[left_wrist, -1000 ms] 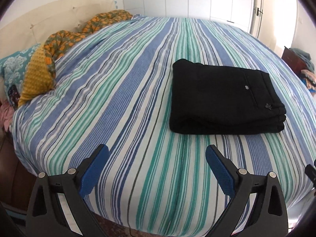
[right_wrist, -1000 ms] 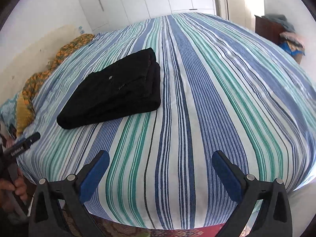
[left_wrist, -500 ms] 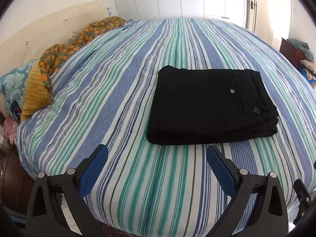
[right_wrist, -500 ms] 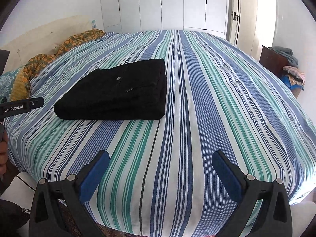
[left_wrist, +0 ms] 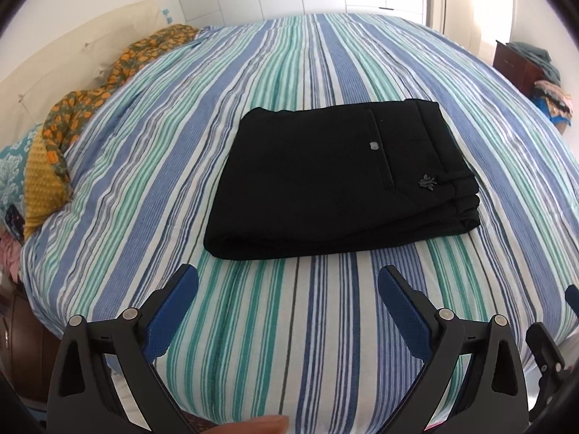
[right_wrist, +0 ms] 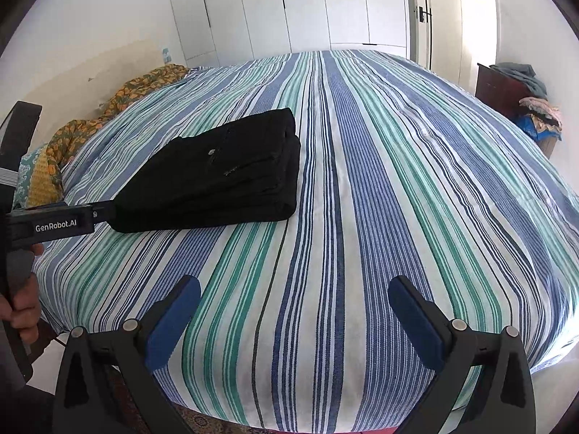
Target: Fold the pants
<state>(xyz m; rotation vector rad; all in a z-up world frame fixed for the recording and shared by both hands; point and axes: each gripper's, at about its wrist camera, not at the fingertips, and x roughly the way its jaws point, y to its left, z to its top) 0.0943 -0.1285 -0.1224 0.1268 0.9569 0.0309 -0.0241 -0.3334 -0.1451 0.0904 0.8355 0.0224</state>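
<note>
Black pants [left_wrist: 336, 177] lie folded in a neat rectangular stack on the striped bed [left_wrist: 181, 166], back pocket and waistband up on the right. They also show in the right wrist view [right_wrist: 220, 177], to the left. My left gripper [left_wrist: 287, 282] is open and empty, just short of the stack's near edge. My right gripper [right_wrist: 294, 294] is open and empty over the bed's near edge, to the right of the pants. The left tool's body [right_wrist: 54, 222] shows at the left of the right wrist view.
Orange patterned cloth [left_wrist: 97, 97] and pillows [left_wrist: 39, 181] lie along the headboard on the left. White wardrobes [right_wrist: 307, 11] stand behind the bed. A dark cabinet with piled clothes [right_wrist: 521, 97] stands at the right.
Both grippers have moved, the left closer to the pants so the stack looks larger. The right view has swung level. The pants have not moved.
</note>
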